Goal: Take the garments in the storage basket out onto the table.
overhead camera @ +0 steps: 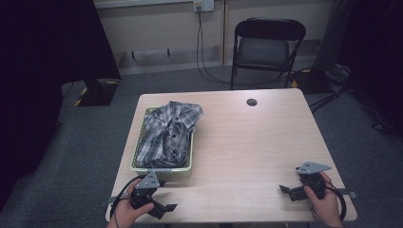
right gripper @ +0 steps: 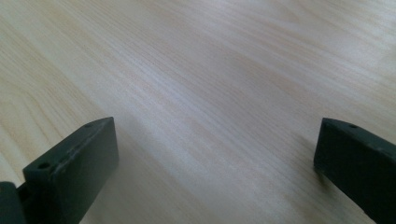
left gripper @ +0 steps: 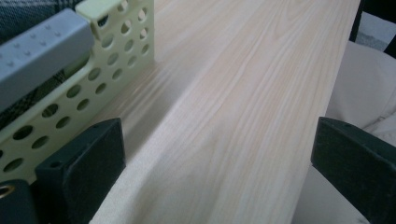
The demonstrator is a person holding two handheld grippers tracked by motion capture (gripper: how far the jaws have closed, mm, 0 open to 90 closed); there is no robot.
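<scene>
Both grippers, left gripper (overhead camera: 151, 197) and right gripper (overhead camera: 304, 186), are resting wide open and empty at the table's (overhead camera: 247, 142) near edge, with the plaid shirt (overhead camera: 171, 130) (likely the target) lying bunched in the perforated basket (overhead camera: 183, 167) just ahead, best pinched at a raised fold.

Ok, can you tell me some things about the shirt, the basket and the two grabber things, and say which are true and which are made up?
1. The plaid shirt lies in the basket. True.
2. The left gripper clamps the shirt. False: its jaws are open, holding nothing.
3. The right gripper is open over bare table. True.
4. The basket sits on the table's right side. False: it is on the left.
5. A folding chair stands beyond the table. True.
</scene>
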